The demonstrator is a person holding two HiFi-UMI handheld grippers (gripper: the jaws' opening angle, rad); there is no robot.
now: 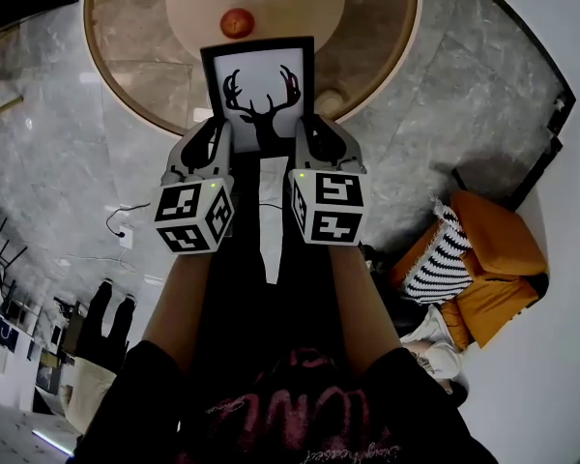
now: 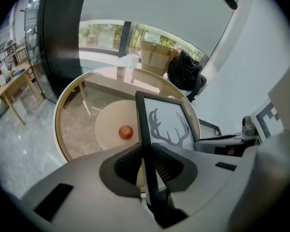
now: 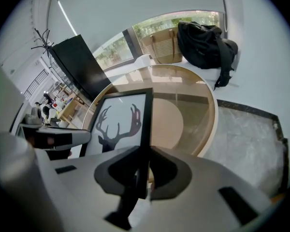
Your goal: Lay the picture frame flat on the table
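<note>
Left gripper (image 1: pixel 211 141) clamped on left edge of picture frame (image 1: pixel 259 83); right gripper (image 1: pixel 317 135) clamped on its right edge; frame held between them over near rim of round table (image 1: pixel 111 61), deer print facing head camera; small red ball (image 1: pixel 237 22) beyond, mid-table.

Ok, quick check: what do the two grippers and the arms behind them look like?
The left gripper and right gripper are grey moulded shells with black ribbed pads lining the jaws. Each carries a white cube printed with black square markers and a small green light. No cables show on them. The person wears a dark short-sleeved top with reddish print.
</note>
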